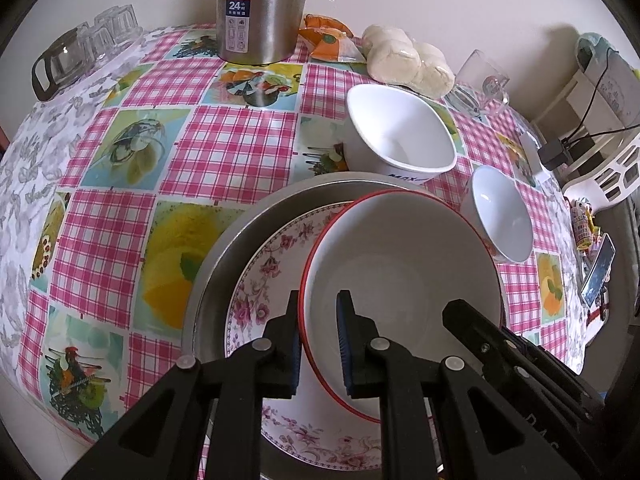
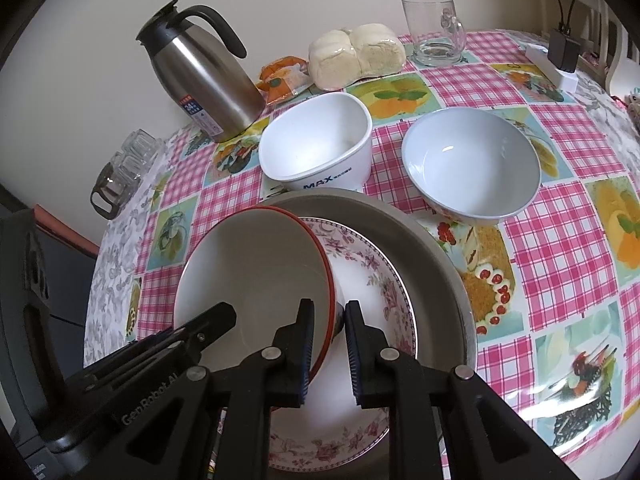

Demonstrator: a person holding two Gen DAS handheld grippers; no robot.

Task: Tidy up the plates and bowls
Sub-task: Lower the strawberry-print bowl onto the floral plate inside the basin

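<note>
- Pink-checked oilcloth with fruit pictures covers the table [image 2: 560,240], the largest thing in both views.
- Steel basin [image 2: 432,236], wide and shallow, sits at the near edge, at 6 o'clock in both views.
- Floral plate [image 2: 372,280] lies flat inside the basin, so that much stacking looks done.
- Red-rimmed bowl [image 1: 400,264] rests tilted on the plate, its rim raised on one side; it is not yet settled.
- Round white bowl [image 2: 472,168] stands loose on the cloth at 2 o'clock in the right wrist view, well apart from the basin.
- Squarish white bowl [image 2: 320,140] marked MAX stands just beyond the basin at 12 o'clock. Both loose bowls appear left to gather.
- Steel flask [image 2: 200,80] stands at 10 o'clock by the wall, beside bagged buns [image 2: 356,56] and a glass mug [image 2: 432,32].
- Left gripper [image 1: 319,344] straddles the bowl's rim, jaws narrow; whether the pads press it I cannot tell.
- Right gripper [image 2: 329,352] straddles the opposite rim the same way, narrow, with a gap showing on one side.
</note>
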